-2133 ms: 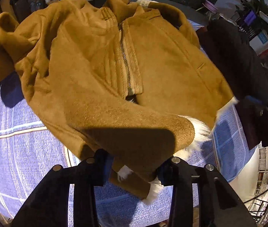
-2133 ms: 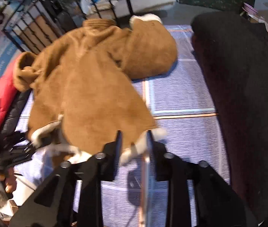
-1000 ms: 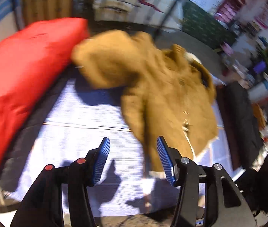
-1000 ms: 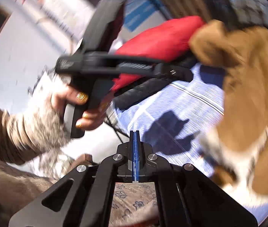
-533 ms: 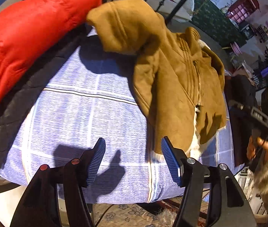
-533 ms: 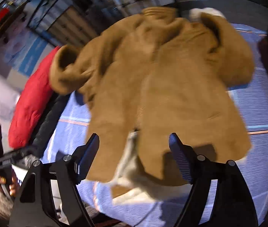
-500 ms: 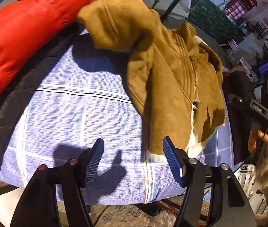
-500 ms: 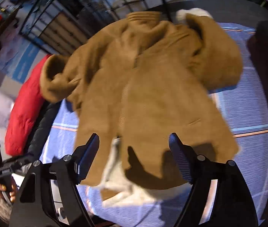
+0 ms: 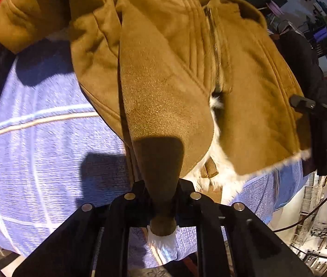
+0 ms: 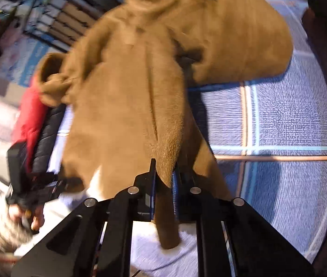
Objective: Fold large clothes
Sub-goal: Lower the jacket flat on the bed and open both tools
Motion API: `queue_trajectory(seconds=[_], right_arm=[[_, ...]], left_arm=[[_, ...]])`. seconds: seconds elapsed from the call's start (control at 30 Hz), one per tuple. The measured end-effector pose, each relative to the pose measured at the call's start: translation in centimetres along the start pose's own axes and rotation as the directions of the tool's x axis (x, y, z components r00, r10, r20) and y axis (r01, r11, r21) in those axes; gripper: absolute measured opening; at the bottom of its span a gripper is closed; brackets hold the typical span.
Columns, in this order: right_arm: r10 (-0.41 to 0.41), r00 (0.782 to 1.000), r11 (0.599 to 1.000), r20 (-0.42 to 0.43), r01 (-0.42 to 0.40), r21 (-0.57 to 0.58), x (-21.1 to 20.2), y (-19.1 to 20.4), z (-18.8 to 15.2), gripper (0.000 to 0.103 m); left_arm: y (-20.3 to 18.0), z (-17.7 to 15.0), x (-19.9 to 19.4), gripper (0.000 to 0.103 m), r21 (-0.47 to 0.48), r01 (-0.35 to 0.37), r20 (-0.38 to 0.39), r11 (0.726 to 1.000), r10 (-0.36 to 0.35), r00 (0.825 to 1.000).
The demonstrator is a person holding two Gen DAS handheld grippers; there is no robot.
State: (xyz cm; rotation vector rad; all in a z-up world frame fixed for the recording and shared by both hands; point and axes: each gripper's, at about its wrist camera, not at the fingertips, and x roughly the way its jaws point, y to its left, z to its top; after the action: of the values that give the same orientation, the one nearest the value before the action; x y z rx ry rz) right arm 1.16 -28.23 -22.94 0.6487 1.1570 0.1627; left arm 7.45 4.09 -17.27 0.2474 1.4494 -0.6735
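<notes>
Tan suede jacket [image 9: 168, 73], white fleece lining [image 9: 218, 168], lies front-up with its zip closed on the blue checked cover [image 9: 38, 138] of the desk.

- Left claw [image 9: 162, 198]: jaws have just closed from wide apart half a second ago; now narrow, pinching a bunched fold at the jacket's hem corner. Half a second ago that hem lay beyond the open pads, ungripped.
- Right claw [image 10: 164, 184]: jaws likewise have just closed; blue pads now clamp the jacket's other hem corner, where before they stood wide above it.
- Jacket sleeves: one bunched at the jacket's far left, against the red padded garment [image 10: 30, 113]; the other folded over at the jacket's far right.
- Black garment [image 9: 302, 53]: just beside the jacket's right edge.
- Person's hand [image 10: 28, 214], on the left tool's handle, near the jacket's hem.
</notes>
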Motion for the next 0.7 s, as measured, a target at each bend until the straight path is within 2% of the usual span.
queue_trajectory(seconds=[0.07, 0.13, 0.2, 0.27, 0.37, 0.4, 0.47, 0.53, 0.57, 0.6, 0.67, 0.7], right_arm=[[0.054, 0.998, 0.998, 0.006, -0.055, 0.007, -3.5, 2.8, -2.0, 0.010], [0.074, 0.997, 0.997, -0.010, -0.073, 0.029, -6.0, 5.0, -4.5, 0.009], [0.107, 0.993, 0.992, -0.042, -0.103, 0.079, -7.4, 5.6, -7.6, 0.009], [0.150, 0.985, 0.985, -0.090, -0.141, 0.104, -7.6, 5.8, -10.5, 0.009], [-0.044, 0.977, 0.997, -0.209, 0.032, -0.063, -3.7, 7.1, -14.9, 0.010], [-0.094, 0.968, 0.993, -0.234, 0.075, -0.088, -2.0, 6.9, -15.7, 0.011], [-0.146, 0.941, 0.989, -0.304, 0.130, -0.072, 1.3, 5.2, -16.8, 0.015], [-0.170, 0.927, 0.983, -0.335, 0.182, 0.004, 3.2, 3.3, -16.8, 0.019], [-0.170, 0.926, 0.982, -0.336, 0.189, 0.023, 3.3, 2.9, -16.5, 0.020], [-0.156, 0.933, 0.983, -0.323, 0.180, 0.044, 2.7, 2.7, -16.1, 0.021], [-0.167, 0.946, 0.982, -0.276, 0.185, 0.040, 1.0, 2.5, -15.2, 0.032], [-0.210, 0.948, 0.974, -0.240, 0.224, 0.032, -0.3, 2.5, -14.6, 0.050]], left_arm=[[0.1, -0.9, -4.1, 0.011, 0.046, -0.020, 0.041, 0.999, 0.018, 0.999], [0.5, -2.7, -8.3, 0.011, 0.095, -0.049, 0.056, 0.994, 0.044, 0.997], [0.2, -4.6, -10.9, 0.011, 0.137, -0.067, 0.041, 0.988, 0.062, 0.997], [-0.4, -7.0, -11.6, 0.011, 0.199, -0.106, -0.007, 0.974, 0.110, 0.994], [-2.4, -10.3, -8.0, 0.013, 0.340, -0.187, -0.077, 0.921, 0.226, 0.971], [-2.7, -11.1, -5.7, 0.015, 0.347, -0.191, -0.115, 0.918, 0.243, 0.963], [-2.5, -12.5, -1.0, 0.021, 0.323, -0.155, -0.208, 0.933, 0.230, 0.951], [-2.1, -12.7, 1.8, 0.022, 0.295, -0.180, -0.262, 0.938, 0.260, 0.929], [-1.6, -12.3, 1.8, 0.022, 0.259, -0.179, -0.263, 0.949, 0.247, 0.933], [-1.0, -11.9, 0.8, 0.022, 0.208, -0.148, -0.256, 0.967, 0.200, 0.946], [0.4, -11.1, -2.0, 0.023, 0.128, -0.099, -0.217, 0.987, 0.125, 0.968], [1.1, -10.6, -3.9, 0.031, 0.103, -0.092, -0.185, 0.990, 0.110, 0.977]])
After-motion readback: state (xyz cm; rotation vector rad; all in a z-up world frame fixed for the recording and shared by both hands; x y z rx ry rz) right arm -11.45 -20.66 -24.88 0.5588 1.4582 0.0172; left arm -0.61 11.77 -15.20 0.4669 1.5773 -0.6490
